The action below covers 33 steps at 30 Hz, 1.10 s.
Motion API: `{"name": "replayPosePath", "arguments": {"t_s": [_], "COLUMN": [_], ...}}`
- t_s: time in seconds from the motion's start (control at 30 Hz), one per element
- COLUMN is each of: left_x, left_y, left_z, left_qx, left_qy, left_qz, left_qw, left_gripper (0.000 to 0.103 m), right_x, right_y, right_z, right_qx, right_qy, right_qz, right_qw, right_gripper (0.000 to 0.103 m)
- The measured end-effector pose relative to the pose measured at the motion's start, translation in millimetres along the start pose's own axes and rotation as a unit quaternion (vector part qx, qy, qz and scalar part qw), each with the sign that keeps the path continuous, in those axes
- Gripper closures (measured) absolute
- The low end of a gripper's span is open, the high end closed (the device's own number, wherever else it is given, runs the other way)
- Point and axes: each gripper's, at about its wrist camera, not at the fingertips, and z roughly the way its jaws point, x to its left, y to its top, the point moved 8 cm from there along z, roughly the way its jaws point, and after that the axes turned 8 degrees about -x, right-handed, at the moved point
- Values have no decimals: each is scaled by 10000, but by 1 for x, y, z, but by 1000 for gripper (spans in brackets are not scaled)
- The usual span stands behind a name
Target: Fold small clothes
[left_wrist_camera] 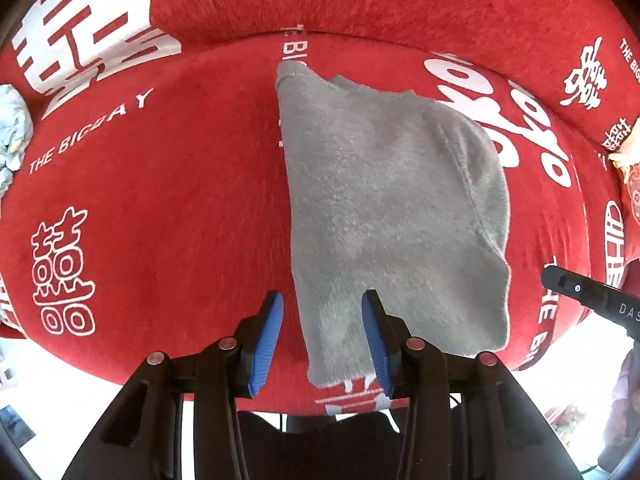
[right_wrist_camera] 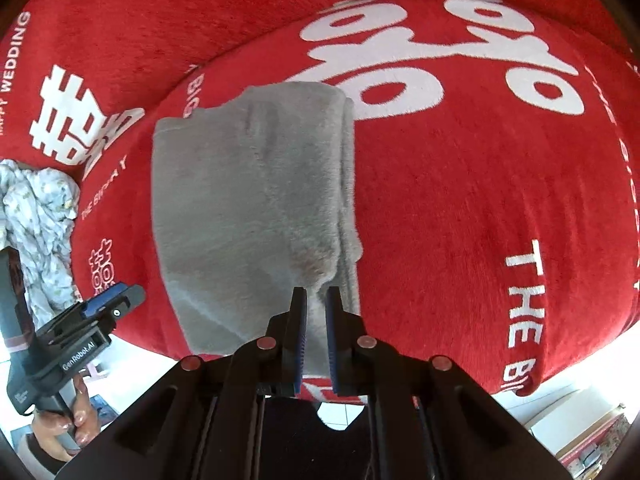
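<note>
Right wrist: right gripper [right_wrist_camera: 316, 300] pinching grey garment [right_wrist_camera: 256, 200]; crumpled floral cloth [right_wrist_camera: 36, 216] far left.

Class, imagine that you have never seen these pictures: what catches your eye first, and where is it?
The bright red cover with big white lettering fills both views. A grey fleece garment lies across its middle. The right gripper pinches the garment's near edge, while the left gripper straddles its near corner, jaws apart.

Bright daylight, strong fisheye edge distortion

Red printed cushion [left_wrist_camera: 180, 208] bearing grey garment [left_wrist_camera: 384, 208], pale crumpled cloth [right_wrist_camera: 36, 216] at its edge.
</note>
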Motion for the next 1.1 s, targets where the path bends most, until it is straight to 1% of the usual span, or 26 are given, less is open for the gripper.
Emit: {"name": "replayPosePath", "arguments": {"t_s": [0.1,0.2,0.3,0.57,0.7,0.77,0.8,0.83,0.87,0.9,0.97,1.0,1.1], "left_x": [0,0,0,5,5,6,7,7,8,9,10,10,12], "left_y": [-2,-4,-5,-7,-8,-8,-7,-7,-7,-6,-1,0,2], "left_z": [-10,-19,-30,-47,-52,-54,-55,-55,-57,-59,-67,-69,-71], "left_qx": [21,-5,-53,-23,10,50,64,68,60,4,-196,-218,-225], "left_qy": [47,121,160,310,286,266,251,242,234,239,280,283,329], "left_qz": [-16,-13,6,-28,-81,-124,-147,-173,-203,-232,-236,-202,-221], "left_qw": [10000,9999,9999,9995,9996,9996,9996,9995,9995,9994,9991,9992,9990], "left_gripper": [60,47,47,47,47,47,47,36,23,6,4,4,4], "right_x": [9,18,26,40,41,40,41,41,42,43,45,46,49], "right_y": [0,-2,-3,-5,-6,-8,-8,-9,-8,-8,-8,-8,-8], "right_z": [-9,-19,-25,-40,-44,-45,-46,-47,-50,-51,-54,-55,-57], "right_qx": [-13,-10,-5,11,34,80,77,64,32,8,-9,-14,-51], "right_qy": [29,45,34,2,-90,-164,-201,-226,-246,-255,-281,-293,-349], "right_qz": [-60,-133,-192,-288,-272,-269,-282,-300,-329,-353,-380,-383,-413], "right_qw": [10000,9999,9998,9996,9996,9995,9994,9993,9992,9991,9989,9988,9985], "right_gripper": [92,92,92,92,92,86,74,57,51,47,47,47,34]}}
